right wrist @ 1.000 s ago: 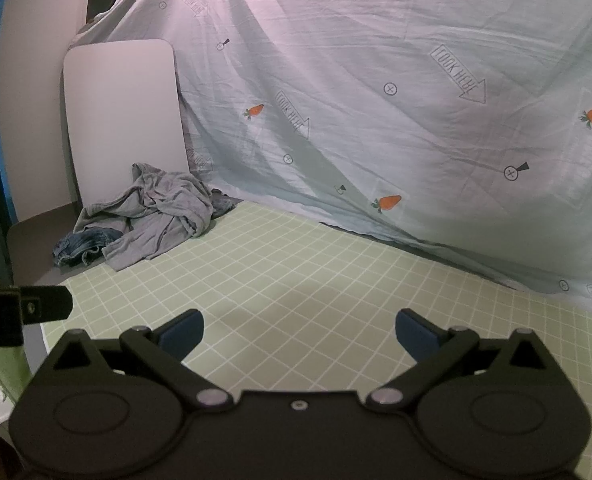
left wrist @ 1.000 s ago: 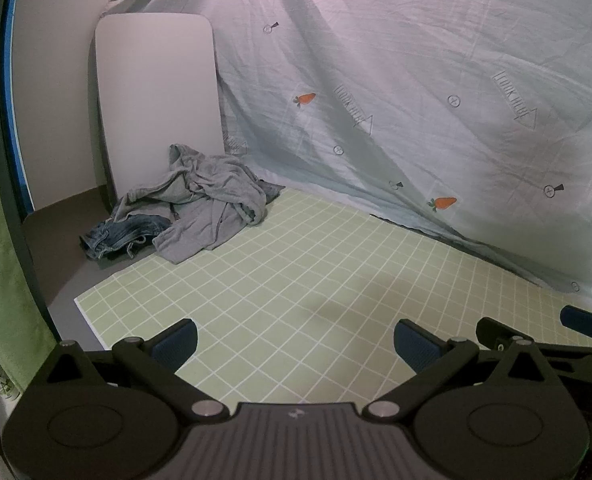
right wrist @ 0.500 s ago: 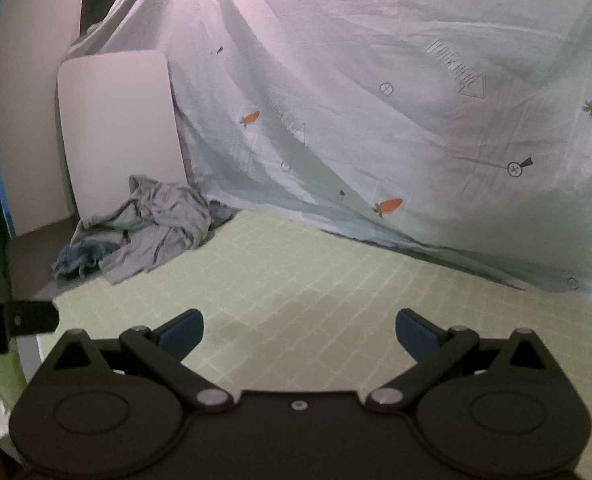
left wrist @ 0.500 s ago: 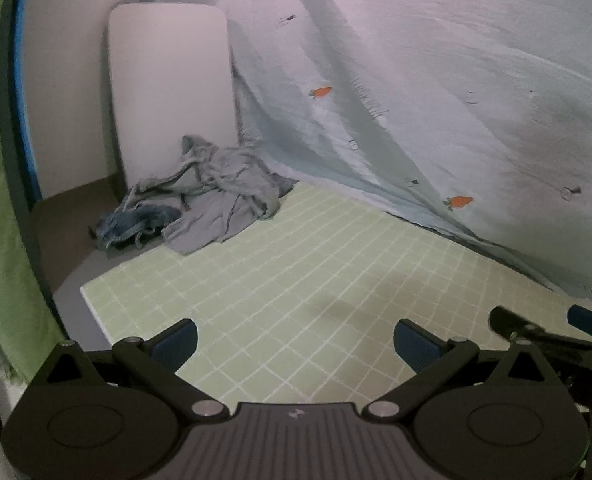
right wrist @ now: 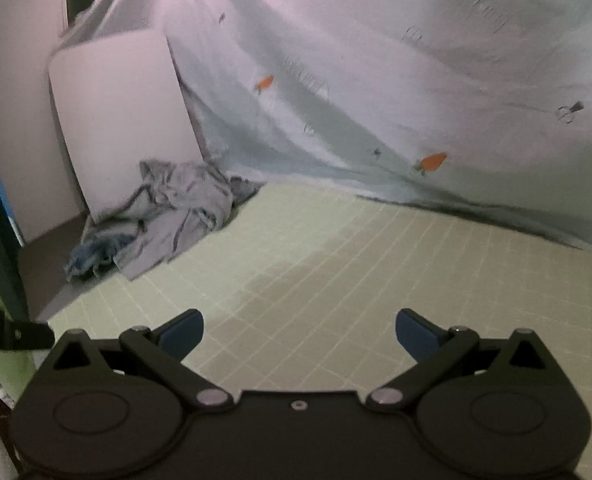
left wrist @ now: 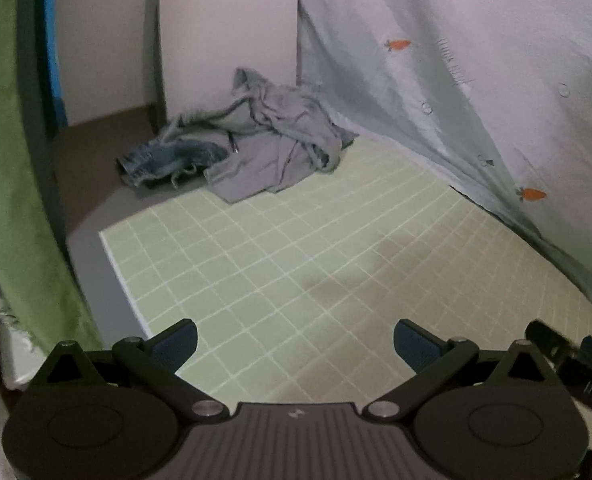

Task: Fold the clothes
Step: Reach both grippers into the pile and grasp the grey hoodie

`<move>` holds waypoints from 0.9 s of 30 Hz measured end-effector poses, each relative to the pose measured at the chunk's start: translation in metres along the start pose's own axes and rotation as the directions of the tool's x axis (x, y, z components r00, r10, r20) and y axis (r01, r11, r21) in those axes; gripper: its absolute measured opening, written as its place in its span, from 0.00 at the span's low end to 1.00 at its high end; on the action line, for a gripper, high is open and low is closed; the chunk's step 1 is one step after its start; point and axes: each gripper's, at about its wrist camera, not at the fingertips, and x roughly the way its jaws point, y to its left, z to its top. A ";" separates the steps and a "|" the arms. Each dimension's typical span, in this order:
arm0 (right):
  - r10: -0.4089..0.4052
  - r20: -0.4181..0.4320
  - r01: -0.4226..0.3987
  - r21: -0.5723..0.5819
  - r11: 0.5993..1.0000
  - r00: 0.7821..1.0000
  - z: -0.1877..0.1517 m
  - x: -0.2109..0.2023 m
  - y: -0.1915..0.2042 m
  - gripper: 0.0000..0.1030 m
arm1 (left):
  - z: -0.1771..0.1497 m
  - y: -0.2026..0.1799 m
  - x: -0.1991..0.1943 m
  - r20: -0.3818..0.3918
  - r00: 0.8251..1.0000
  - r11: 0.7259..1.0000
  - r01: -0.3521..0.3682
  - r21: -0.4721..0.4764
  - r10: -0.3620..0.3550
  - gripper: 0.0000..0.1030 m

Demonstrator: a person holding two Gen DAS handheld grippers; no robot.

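Both views have swung left and nearer the crumpled grey garment [left wrist: 279,152] and denim piece [left wrist: 171,160], heaped ahead-left of the left gripper [left wrist: 293,344]; it and the right gripper [right wrist: 298,330] gape wide, empty, probably approaching

Pale green mat [left wrist: 296,264] w/ white grid lines, grey garment [left wrist: 279,140], faded blue denim [left wrist: 167,160], light blue sheet [right wrist: 396,80] w/ orange carrot print, white board [right wrist: 123,120], blue finger pads [left wrist: 175,344] on black frames.
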 end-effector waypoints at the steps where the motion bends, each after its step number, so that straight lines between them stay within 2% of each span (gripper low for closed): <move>1: -0.010 0.000 0.010 -0.004 1.000 1.000 0.001 0.008 0.007 1.00 | 0.008 0.005 0.010 -0.018 1.000 1.000 0.016 0.006 -0.016 1.00; 6: -0.054 0.012 0.054 -0.015 0.998 0.998 0.018 0.058 0.045 1.00 | 0.045 0.031 0.051 -0.024 0.999 0.997 0.047 0.063 -0.045 1.00; 11: -0.094 0.017 0.094 -0.017 0.995 0.995 0.049 0.111 0.080 1.00 | 0.089 0.065 0.103 -0.046 0.997 0.997 0.066 0.051 -0.064 1.00; 18: -0.128 0.028 0.131 -0.121 0.984 0.991 0.090 0.190 0.134 1.00 | 0.154 0.115 0.181 -0.024 0.999 0.997 0.050 0.062 -0.049 0.98; 24: -0.097 -0.025 0.090 -0.205 0.975 0.995 0.113 0.279 0.176 0.99 | 0.207 0.148 0.245 0.013 1.000 0.997 -0.002 0.074 0.001 0.90; 27: -0.066 -0.056 0.051 -0.230 0.972 0.996 0.119 0.325 0.193 0.99 | 0.233 0.163 0.275 0.034 0.999 0.996 -0.034 0.080 0.031 0.90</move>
